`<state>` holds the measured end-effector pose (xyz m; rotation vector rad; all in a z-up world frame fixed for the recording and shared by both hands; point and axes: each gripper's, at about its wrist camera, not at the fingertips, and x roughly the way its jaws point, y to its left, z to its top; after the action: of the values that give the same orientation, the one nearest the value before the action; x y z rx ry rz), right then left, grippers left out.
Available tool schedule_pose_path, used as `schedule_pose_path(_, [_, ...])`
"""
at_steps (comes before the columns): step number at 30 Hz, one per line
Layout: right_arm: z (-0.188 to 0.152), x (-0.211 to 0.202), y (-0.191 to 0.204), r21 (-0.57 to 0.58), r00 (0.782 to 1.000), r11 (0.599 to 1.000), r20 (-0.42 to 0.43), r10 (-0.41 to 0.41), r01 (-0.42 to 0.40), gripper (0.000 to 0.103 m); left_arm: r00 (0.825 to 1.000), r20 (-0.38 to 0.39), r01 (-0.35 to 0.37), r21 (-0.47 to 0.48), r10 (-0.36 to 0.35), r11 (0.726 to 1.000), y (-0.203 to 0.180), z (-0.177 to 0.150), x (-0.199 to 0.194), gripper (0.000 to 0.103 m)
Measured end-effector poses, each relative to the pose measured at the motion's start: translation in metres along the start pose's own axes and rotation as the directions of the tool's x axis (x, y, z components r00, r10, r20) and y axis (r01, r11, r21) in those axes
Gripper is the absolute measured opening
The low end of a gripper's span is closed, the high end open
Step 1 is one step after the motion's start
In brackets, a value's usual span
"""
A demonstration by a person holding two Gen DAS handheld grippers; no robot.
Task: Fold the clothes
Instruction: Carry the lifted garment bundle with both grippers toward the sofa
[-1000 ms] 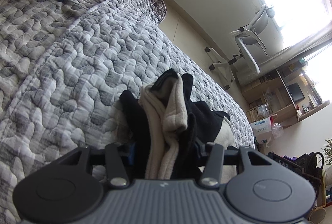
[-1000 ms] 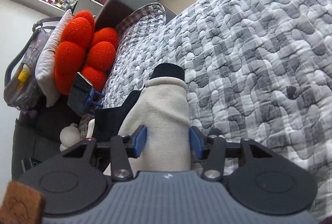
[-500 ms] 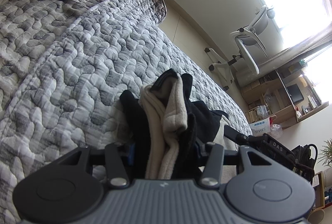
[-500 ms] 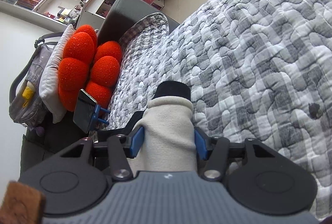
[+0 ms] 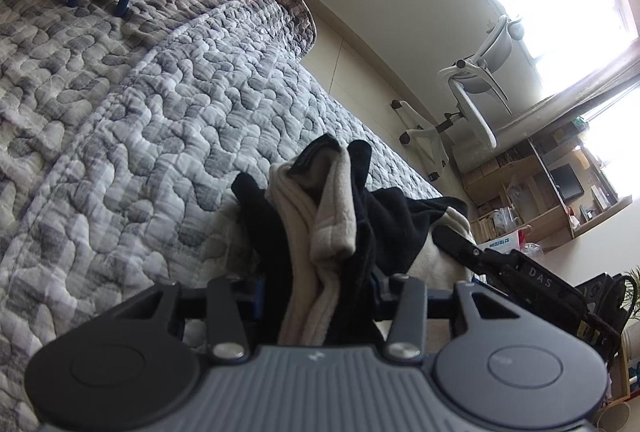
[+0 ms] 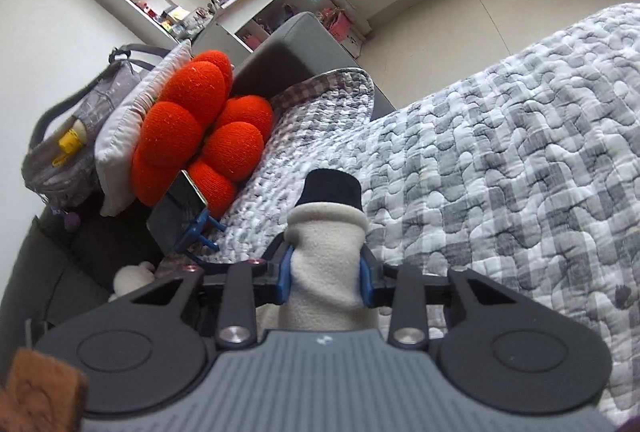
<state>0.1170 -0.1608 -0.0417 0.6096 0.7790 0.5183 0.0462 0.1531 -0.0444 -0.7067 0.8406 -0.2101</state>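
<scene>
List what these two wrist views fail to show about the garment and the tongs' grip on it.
- Left wrist view: the left tongs clamp a bunched cream-and-black garment; the bunch hides the finger pads and the garment's type.
- Right wrist view: the right tongs clamp a cream sleeve-like end with a black cuff; the tongs' body hides where it leads.
- Neither view shows the garment's full spread on the quilt, nor any fold made.

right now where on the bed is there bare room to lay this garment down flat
The grey checked quilt is bare across the wide stretch ahead and to the right of the right gripper, out to the bed edge by the floor. It is crowded near the headboard: the orange bobble cushion and the phone on its blue stand. A small dark speck lies at the right.
</scene>
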Motion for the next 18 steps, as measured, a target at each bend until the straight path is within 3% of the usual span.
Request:
schedule_pose_path(7, [-0.001, 0.011, -0.021, 0.143, 0.997, 0.989, -0.075, -0.014, 0.024, 0.056, 1.000, -0.023, 0.004, -0.018, -0.004, 1.000, 0.004, 0.002, 0.006, 0.050])
schedule_pose_path(15, [-0.019, -0.006, -0.025, 0.197, 0.986, 0.980, -0.165, 0.022, 0.011, 0.058, 1.000, -0.028, 0.003, -0.023, -0.003, 1.000, 0.004, 0.002, 0.008, 0.053])
schedule_pose_path(18, [-0.024, -0.009, -0.015, 0.125, 0.986, 0.992, -0.168, -0.001, 0.022, 0.059, 1.000, -0.025, -0.004, -0.011, 0.004, 1.000, 0.002, 0.002, 0.009, 0.051])
